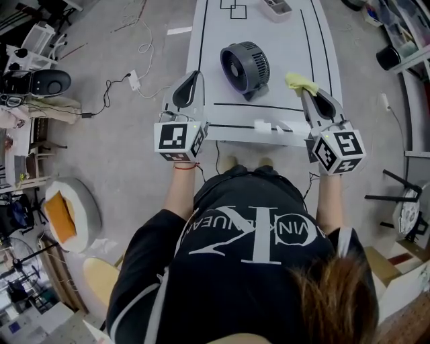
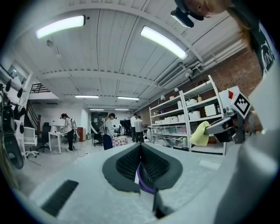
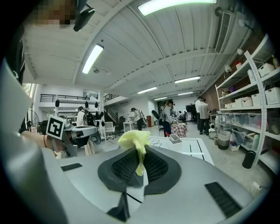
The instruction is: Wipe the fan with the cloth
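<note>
The big white surface [image 1: 316, 47] lies in front of both my grippers. It has thin black lines on it. It reaches far out ahead of them.

The fan [image 1: 245, 67] is on the surface. It is dark grey and round, and it stands on a small foot. It is ahead of my grippers and sits between them. From my left gripper [image 1: 195, 77] it is ahead and to the right. From my right gripper [image 1: 310, 94] it is ahead and to the left.

My left gripper is out over the left edge of the surface. Its two jaws are pressed together, and it holds nothing [image 2: 140, 151]. It points flat across the room.

My right gripper is over the near right part of the surface. Its jaws are squeezed tight on the cloth [image 3: 135, 140]. The cloth is soft and yellow. A bunch of it sticks up and out past the tips of the jaws, and a thin bit hangs down between them. In the head view the cloth [image 1: 300, 82] is close to the fan's right side, with a small gap between them.

A small white tray [image 1: 277, 7] is far ahead of my right gripper, at the far end of the surface, past the fan.
</note>
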